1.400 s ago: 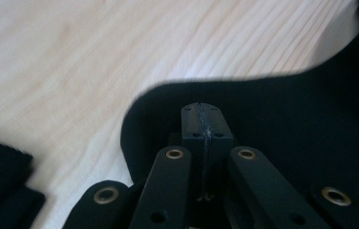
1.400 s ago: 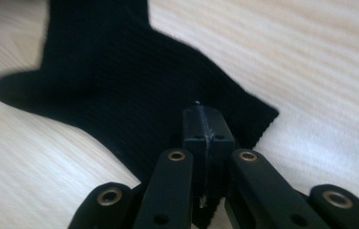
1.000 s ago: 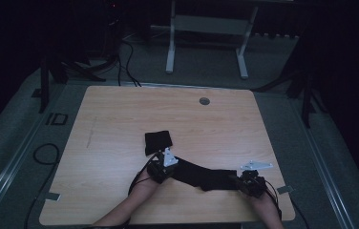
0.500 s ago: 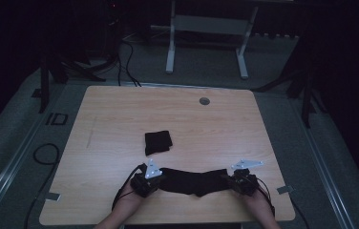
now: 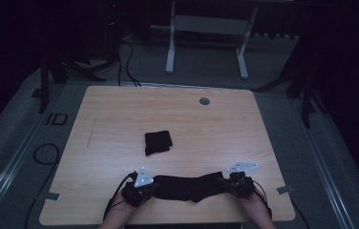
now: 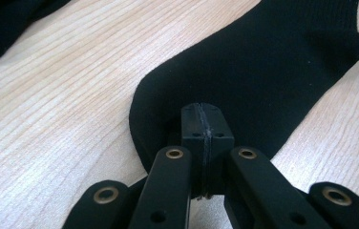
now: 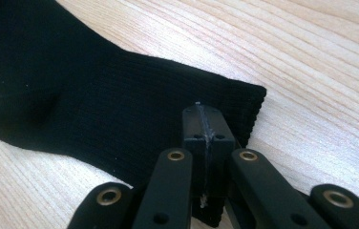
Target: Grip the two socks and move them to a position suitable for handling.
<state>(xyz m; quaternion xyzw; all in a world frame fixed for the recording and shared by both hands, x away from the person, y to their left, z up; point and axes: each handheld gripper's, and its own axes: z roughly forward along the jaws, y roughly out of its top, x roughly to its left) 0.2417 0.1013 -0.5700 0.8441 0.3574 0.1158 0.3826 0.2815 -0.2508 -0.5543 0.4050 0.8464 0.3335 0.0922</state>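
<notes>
Both grippers are clamped on one black sock: my left gripper pinches the toe end, my right gripper pinches the ribbed cuff, and the sock lies stretched flat between them along the near edge of the table. In the left gripper view the jaws meet with hardly a gap over the toe, and in the right gripper view they bite just inside the cuff's edge, so each hold rests on a thin margin of fabric. That is my main worry: if I pull the ends further apart, the knit could slide out of one pinch, most likely at the cuff, where the bite sits closest to the hem. If I lift unevenly, the heel bump in the middle may sag and twist, and any fold I make would come out crooked. I am also working close to the table's near edge, so a dropped end could hang over or slip off. A second, folded sock sits well apart toward the middle, and a careless swing forward could knock it open.
</notes>
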